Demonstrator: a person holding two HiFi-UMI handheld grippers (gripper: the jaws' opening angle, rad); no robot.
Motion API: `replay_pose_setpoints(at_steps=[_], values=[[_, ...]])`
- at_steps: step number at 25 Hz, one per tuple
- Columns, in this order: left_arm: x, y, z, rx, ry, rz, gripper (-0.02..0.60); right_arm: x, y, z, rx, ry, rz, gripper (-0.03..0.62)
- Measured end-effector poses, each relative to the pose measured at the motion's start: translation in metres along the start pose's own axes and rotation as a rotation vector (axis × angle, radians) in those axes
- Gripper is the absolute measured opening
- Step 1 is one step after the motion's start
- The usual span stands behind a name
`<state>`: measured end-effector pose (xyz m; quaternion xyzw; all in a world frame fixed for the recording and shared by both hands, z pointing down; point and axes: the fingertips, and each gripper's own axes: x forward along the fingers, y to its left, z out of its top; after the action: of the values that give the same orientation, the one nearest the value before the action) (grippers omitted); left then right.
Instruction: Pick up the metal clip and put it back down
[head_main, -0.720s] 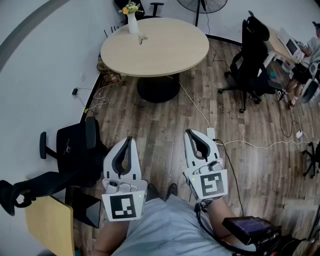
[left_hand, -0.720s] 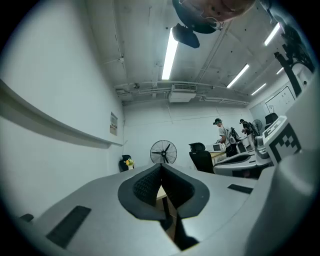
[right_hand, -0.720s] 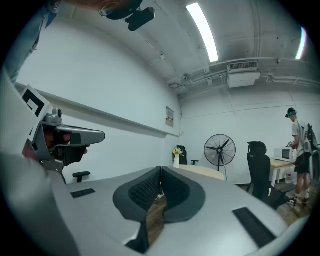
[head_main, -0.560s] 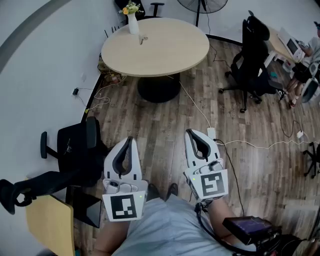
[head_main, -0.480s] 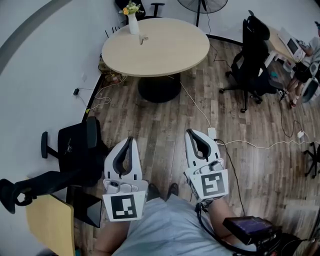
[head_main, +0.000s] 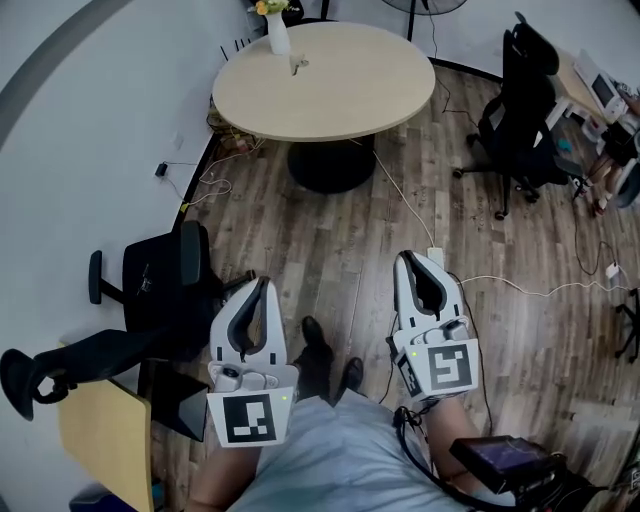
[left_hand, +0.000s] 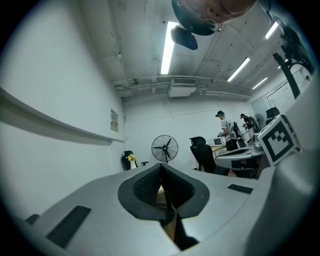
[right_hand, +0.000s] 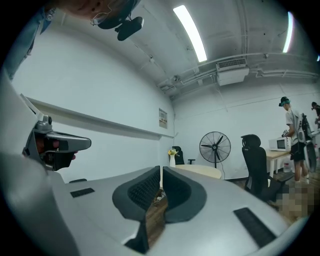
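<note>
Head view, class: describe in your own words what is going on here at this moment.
A person stands on the wooden floor, well short of the round table, with the left gripper and right gripper in hand. Both point level, jaws together, with nothing between them. The small metal clip lies on the table beside a vase of flowers, untouched.
</note>
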<state>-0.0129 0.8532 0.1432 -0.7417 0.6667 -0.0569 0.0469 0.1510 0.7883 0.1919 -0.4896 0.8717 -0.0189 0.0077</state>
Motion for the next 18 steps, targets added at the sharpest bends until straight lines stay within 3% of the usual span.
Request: replay_pose_setpoints(at_steps=[6,13,18], values=[[0.032,0.02,-0.027,-0.026,0.045,-0.004,0.018,0.035,-0.014,-0.025,0.004,0.054,-0.025,0.049],[0.11,0.053,-0.057,-0.063,0.094,-0.026,0.018,0.115,-0.023,-0.049,0.002,0.118,-0.016,0.049],[0.173,0.087,-0.058,-0.076,0.086,-0.025,0.018,0.186,-0.024,-0.045,-0.008,0.123,0.006,0.049]])
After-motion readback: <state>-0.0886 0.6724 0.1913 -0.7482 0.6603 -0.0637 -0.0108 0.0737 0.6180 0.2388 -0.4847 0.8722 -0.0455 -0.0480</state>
